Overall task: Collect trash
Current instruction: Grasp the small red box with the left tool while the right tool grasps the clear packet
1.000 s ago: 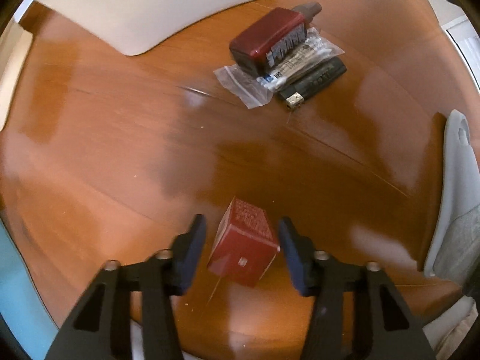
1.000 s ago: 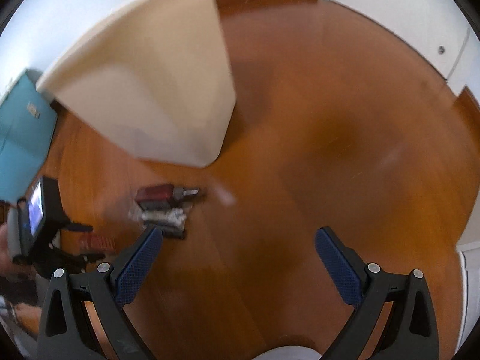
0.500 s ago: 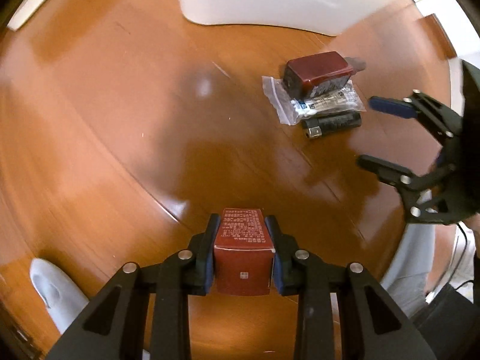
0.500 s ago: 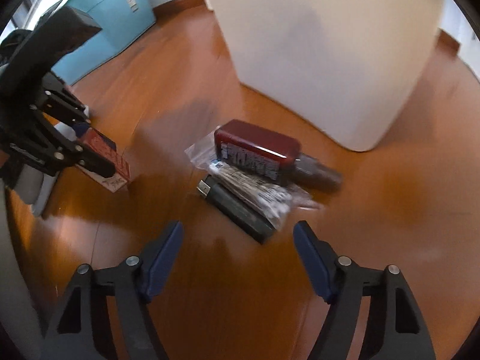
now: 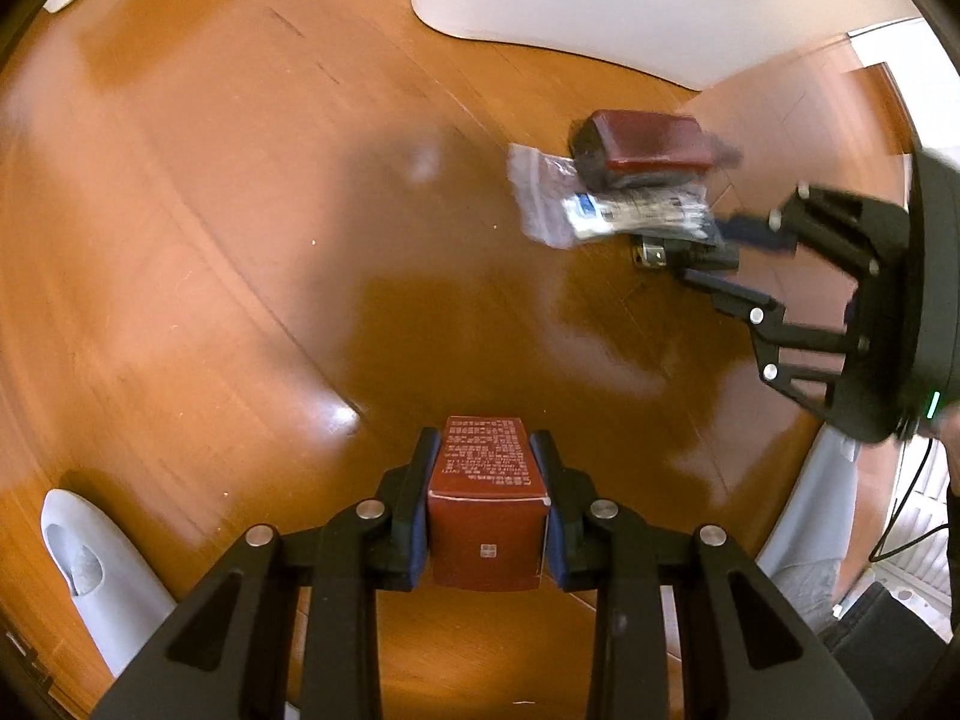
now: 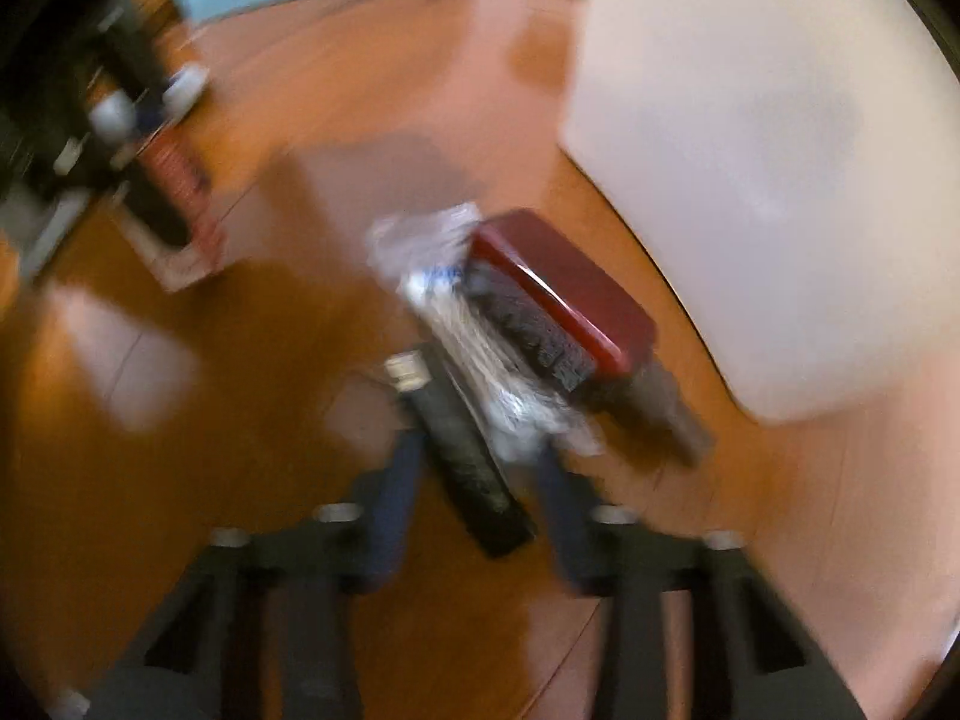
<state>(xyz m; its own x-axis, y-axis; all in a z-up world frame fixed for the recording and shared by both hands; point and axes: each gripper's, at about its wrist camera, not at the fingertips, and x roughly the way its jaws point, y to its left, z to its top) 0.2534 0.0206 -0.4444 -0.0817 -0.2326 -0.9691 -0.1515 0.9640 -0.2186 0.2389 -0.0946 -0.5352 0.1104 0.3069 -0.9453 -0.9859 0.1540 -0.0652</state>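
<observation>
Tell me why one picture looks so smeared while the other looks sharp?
Right wrist view: motion blur smears the black stick, plastic bag and right gripper. Left wrist view: mostly crisp, the red box in the left gripper sharp; glare patches on the floor; fisheye bends edges.

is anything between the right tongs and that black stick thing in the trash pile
Nothing visible blocks it. In the blurred right wrist view, the right tongs are open with the black stick already between the fingers, on the floor. The clear plastic bag lies against its far side, beside the dark red bottle.
</observation>
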